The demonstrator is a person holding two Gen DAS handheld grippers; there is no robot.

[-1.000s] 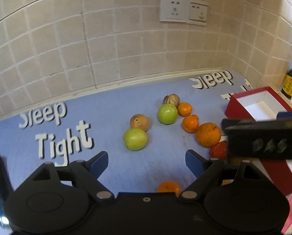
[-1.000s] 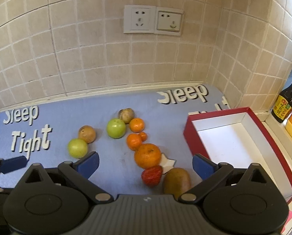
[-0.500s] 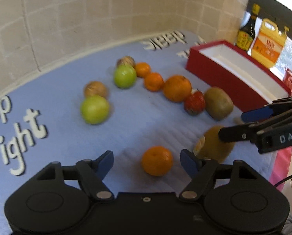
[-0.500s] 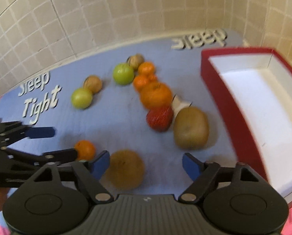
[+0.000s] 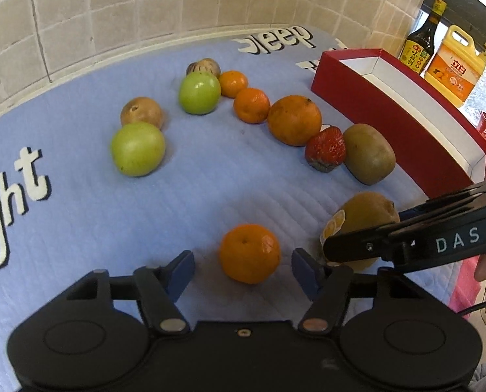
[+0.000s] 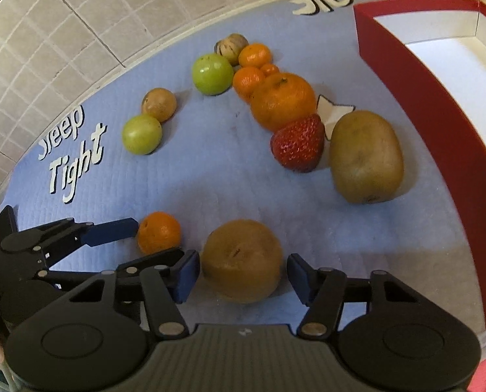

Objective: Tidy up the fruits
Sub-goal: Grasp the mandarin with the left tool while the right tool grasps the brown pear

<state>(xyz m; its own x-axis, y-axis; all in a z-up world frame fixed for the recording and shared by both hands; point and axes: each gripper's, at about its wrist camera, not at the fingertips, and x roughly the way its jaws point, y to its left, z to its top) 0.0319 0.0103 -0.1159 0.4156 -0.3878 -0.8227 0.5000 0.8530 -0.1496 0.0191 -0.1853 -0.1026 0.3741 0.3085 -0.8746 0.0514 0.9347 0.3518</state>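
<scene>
Both grippers dropped closer to fruit | left gripper [image 5: 243,269] fingers released around mandarin [image 5: 249,253] | right gripper [image 6: 243,276] fingers released around kiwi [image 6: 242,260]

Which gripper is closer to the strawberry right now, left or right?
Right, by a small margin. The right gripper brackets a kiwi just short of the strawberry; the left gripper sits farther back, around a small orange.

The near kiwi [image 5: 363,219] is partly hidden behind the right gripper [image 5: 406,241] in the left view. The box [image 6: 438,104] is cut off at the right view's edge. The bottle [image 5: 420,40] label cannot be read.
</scene>
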